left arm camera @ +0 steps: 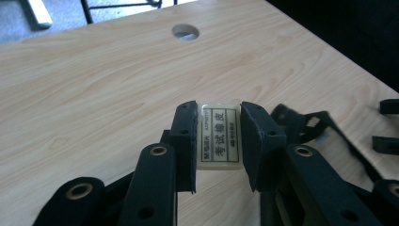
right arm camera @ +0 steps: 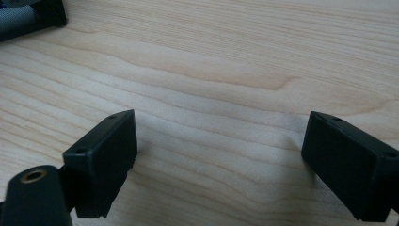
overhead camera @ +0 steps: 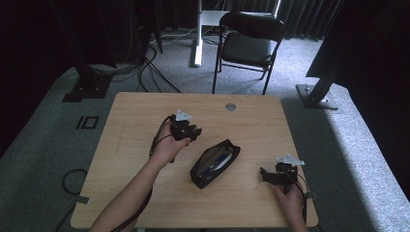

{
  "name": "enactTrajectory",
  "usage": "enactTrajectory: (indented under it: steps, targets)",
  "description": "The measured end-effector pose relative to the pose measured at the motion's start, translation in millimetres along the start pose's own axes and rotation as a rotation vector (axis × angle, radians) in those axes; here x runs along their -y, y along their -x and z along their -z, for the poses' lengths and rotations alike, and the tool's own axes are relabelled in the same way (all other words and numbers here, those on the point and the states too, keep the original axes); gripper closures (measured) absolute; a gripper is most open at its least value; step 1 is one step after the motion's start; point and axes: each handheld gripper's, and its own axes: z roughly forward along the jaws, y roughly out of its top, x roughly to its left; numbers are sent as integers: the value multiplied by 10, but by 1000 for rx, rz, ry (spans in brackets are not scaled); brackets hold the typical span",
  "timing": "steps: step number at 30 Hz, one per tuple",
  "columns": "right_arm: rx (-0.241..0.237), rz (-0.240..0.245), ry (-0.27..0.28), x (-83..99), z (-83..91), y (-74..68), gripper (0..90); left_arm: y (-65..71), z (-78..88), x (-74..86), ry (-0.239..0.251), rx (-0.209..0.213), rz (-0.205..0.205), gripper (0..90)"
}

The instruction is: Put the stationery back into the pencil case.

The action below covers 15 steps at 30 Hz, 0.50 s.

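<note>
While the left gripper (left arm camera: pixel 217 141) clamps a small white eraser (left arm camera: pixel 219 136), the right gripper (right arm camera: pixel 219 165) rests wide open with nothing in it.

Pinched by its two long edges, the eraser sits squarely between the pads (left arm camera: pixel 186 141), label facing the camera, lifted clear of the worktop (left arm camera: pixel 94 84). It looks light, slightly rubbery and grippy, unlikely to slip or break; gentle pressure across the narrow sides should do. An open black pencil case (overhead camera: pixel 215 163) lies just beside and below that gripper, between both hands.
</note>
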Motion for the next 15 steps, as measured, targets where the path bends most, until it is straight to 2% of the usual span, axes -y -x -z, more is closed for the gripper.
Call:
enactTrajectory:
  steps: [1,2,5,10,15]
  targets:
    - [0,0,0,0,0,0,106,0,0,0,0,0,0,689]
    - [0,0,0,0,0,0,106,75,5,-12,2,13,-15,688]
    - [0,-3,1,-1,0,-2,106,172,19,-29,7,32,-29,689]
    - [1,-1,1,-1,-1,-1,106,342,-11,-21,1,81,-35,689]
    - [1,-1,1,-1,-1,-1,106,486,-99,15,-46,103,-50,688]
